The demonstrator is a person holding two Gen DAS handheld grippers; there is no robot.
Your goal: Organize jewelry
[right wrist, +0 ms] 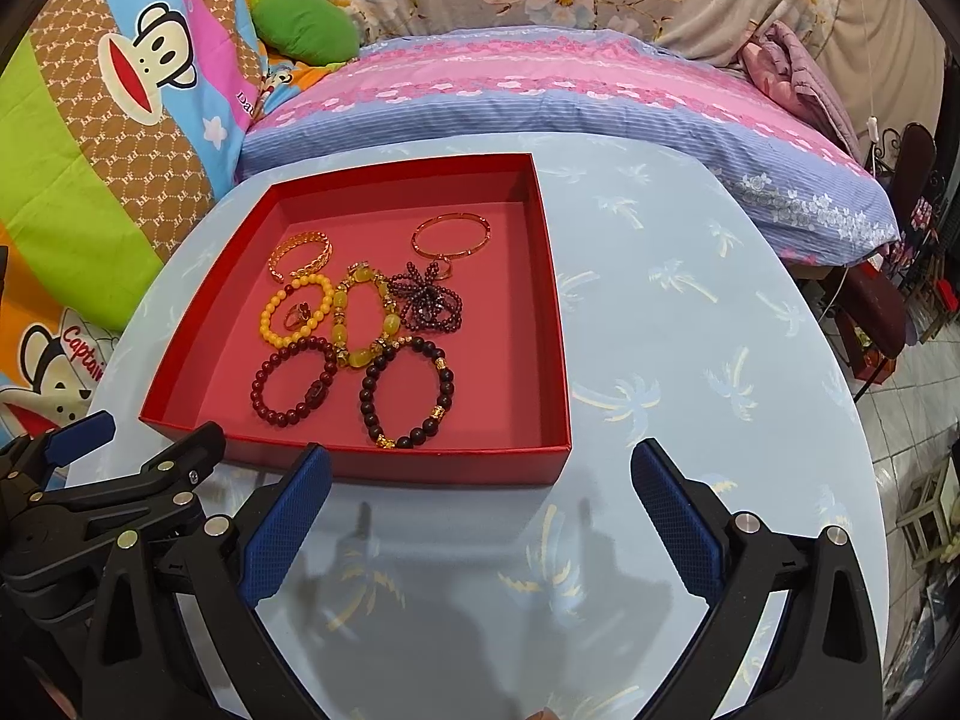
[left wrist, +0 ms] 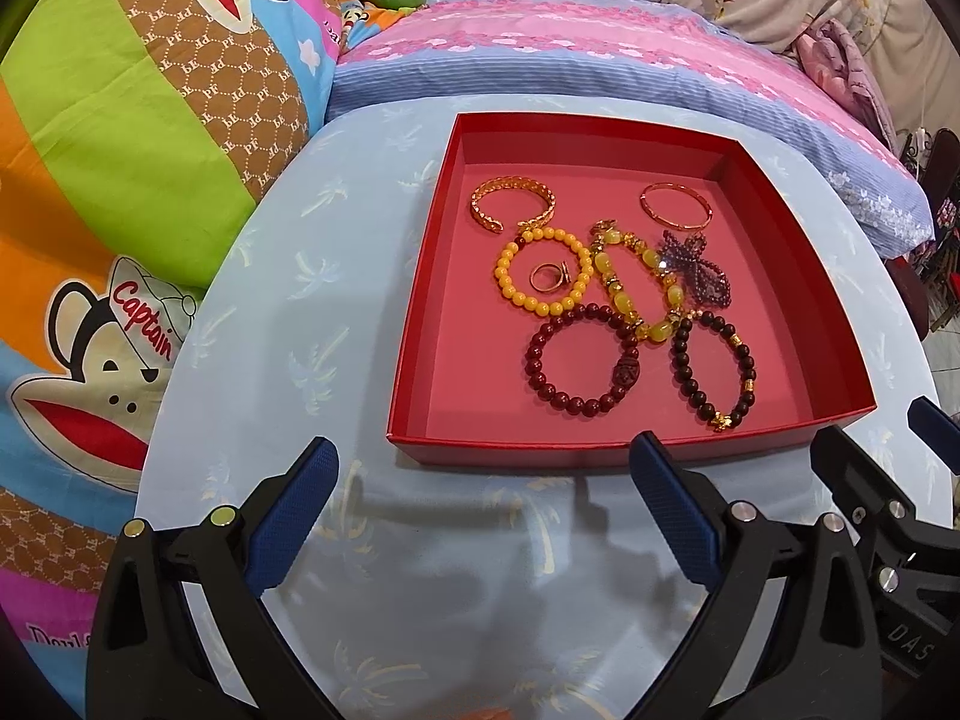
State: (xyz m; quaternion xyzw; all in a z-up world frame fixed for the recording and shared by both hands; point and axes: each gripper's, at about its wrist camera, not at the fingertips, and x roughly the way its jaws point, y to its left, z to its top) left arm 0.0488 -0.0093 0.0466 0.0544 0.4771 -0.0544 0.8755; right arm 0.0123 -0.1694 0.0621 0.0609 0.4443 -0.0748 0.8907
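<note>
A red box was set on a round table covered in pale blue palm-print cloth, with all the jewelry lying inside it. At the far left of the box floor a gold cuff was seen, and at the far right a thin gold bangle. A yellow bead bracelet lay just in front of the cuff, with a ring resting inside its loop. Beside it a jade-and-gold bracelet was laid, touching a bunched purple bead string on its right. Nearest the front wall, a dark red bracelet and a black bracelet with gold charms were placed side by side, both overlapped by or touching the jade piece.

The left gripper was held low over the cloth just short of the box's front wall, its blue pads spread wide apart and nothing between them. The right gripper was held likewise, jaws wide apart and empty, just beside the left one and before the box's front right corner. Behind the table, bedding in pink and blue stripes and a cartoon monkey quilt were visible.
</note>
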